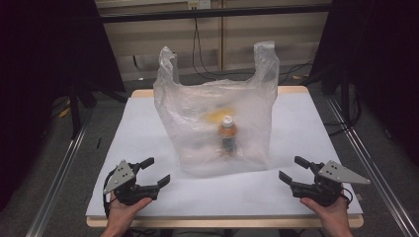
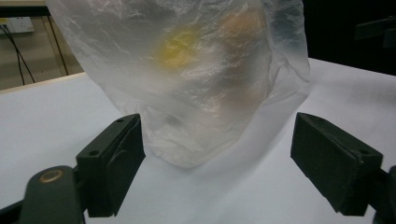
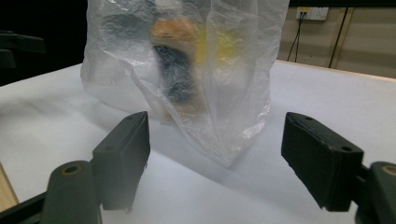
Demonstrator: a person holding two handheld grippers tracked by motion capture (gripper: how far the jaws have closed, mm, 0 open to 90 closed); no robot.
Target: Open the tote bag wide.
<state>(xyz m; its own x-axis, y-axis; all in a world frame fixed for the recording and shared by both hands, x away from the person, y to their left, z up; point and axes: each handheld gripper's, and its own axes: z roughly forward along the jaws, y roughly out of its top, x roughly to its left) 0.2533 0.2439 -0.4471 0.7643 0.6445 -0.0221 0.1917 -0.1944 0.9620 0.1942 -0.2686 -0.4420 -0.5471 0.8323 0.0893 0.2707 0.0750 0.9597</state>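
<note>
Translucent white plastic carrier bag (image 1: pixel 217 123) standing upright near the middle of a white-covered table (image 1: pixel 306 128), its two handle loops raised at the top. Inside the bag, a small bottle with a white cap and an orange and dark label (image 1: pixel 228 136) stands toward the near side; a blurred yellow object (image 1: pixel 220 114) lies behind and above it, its kind not discernible through the film.

Left gripper (image 1: pixel 153 173), held in the person's left hand (image 1: pixel 123 210) at the near left of the table, jaws spread wide and holding nothing; it points toward the bag's lower left corner and is clear of it. In the left gripper view the bag (image 2: pixel 187 70) appears between and beyond the two black jaws, with the yellow object (image 2: pixel 176 49) visible through the plastic.

Right gripper (image 1: pixel 292 169), held in the right hand (image 1: pixel 332 217) at the near right of the table, jaws likewise wide apart and empty; it points toward the bag's lower right corner, apart from it. In the right gripper view the bag (image 3: pixel 187 70) stands beyond the jaws, the bottle (image 3: pixel 177 70) showing as an orange and dark shape within.

Both grippers rest low over the table surface, one on each side of the bag.
</note>
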